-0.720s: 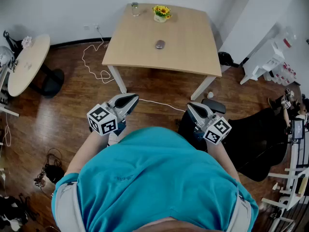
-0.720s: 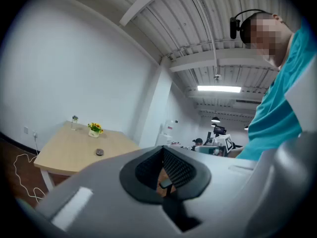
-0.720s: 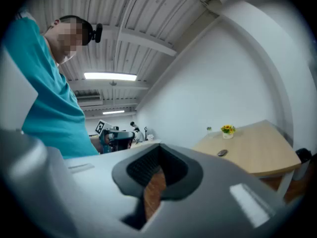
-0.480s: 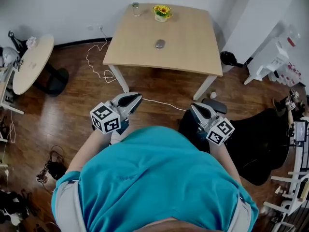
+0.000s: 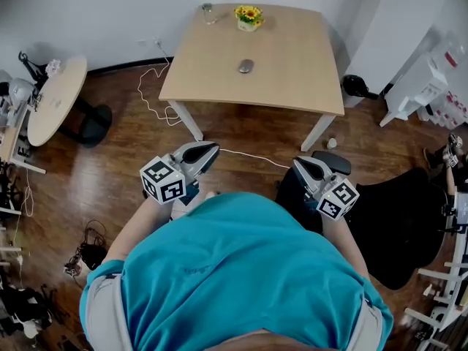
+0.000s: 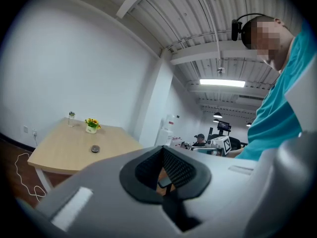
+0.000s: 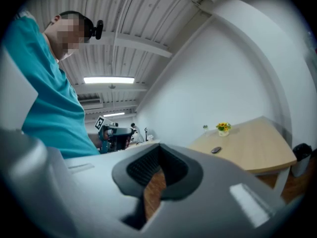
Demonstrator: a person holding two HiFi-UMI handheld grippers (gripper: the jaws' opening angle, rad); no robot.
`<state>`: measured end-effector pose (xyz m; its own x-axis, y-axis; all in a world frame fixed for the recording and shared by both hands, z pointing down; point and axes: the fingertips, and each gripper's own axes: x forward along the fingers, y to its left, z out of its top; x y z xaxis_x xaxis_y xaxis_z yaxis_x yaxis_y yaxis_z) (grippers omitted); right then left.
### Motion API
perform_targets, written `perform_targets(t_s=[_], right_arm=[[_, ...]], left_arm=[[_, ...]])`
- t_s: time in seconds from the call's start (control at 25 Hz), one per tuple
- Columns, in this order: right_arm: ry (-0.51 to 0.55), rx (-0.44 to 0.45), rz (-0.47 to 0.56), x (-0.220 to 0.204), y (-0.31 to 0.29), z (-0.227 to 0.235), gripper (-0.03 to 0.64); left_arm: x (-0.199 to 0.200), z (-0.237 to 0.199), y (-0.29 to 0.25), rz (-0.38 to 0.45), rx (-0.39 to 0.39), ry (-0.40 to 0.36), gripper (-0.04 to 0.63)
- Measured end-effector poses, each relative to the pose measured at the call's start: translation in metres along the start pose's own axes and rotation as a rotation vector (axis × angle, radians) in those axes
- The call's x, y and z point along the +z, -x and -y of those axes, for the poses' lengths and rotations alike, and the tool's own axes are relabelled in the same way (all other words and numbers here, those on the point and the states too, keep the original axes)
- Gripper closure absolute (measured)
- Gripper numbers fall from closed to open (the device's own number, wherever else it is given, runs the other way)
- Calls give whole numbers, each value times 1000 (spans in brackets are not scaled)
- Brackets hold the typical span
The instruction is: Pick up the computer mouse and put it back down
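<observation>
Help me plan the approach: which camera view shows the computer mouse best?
The head view: seen from above, the computer mouse lies unobstructed near the middle of the table. Each gripper view shows it only as a small, distant dark spot.

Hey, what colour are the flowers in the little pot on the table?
Yellow flowers, sunflower-like, with green leaves; clearest in the head view.

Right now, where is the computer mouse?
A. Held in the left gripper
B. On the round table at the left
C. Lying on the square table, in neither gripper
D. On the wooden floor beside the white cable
C: the computer mouse lies near the middle of the square table, while the left gripper and the right gripper are close to the person's body, far from it and empty.
</observation>
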<state>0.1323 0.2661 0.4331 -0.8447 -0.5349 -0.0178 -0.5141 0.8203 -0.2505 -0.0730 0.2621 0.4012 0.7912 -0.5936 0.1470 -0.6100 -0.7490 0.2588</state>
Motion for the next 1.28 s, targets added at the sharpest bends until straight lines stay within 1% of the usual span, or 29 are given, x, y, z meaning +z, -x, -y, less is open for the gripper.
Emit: perform_targets(t_s=[0.16,0.36,0.56,0.76,0.88,1.04,1.16,1.28], right_arm=[[7,-5,-28,3,-42,8,614],[16,-45,-26,14,-117,21,614],[9,-83,-35,29,-198,36,614],[0,-102,-69,33,-258,56,614],[-17,-110,-85,34,-272,72,614],[-33,-114,-84,36,-272,111,614],[-49,-94,-74,37,-261,149,614],[-59,-58,-68,38,-249,199,614]], left_arm=[[5,-41,2,8,-20,21,592],[17,-119,7,11,-67,17,592],[37,-196,12,5,-128,41,592],[48,-259,11,0,-147,65,592],[53,-281,0,5,-141,81,592],[55,-297,-32,-10,-123,97,592],[57,-301,-66,-25,-88,83,592],[60,-308,-107,-36,-27,60,592]])
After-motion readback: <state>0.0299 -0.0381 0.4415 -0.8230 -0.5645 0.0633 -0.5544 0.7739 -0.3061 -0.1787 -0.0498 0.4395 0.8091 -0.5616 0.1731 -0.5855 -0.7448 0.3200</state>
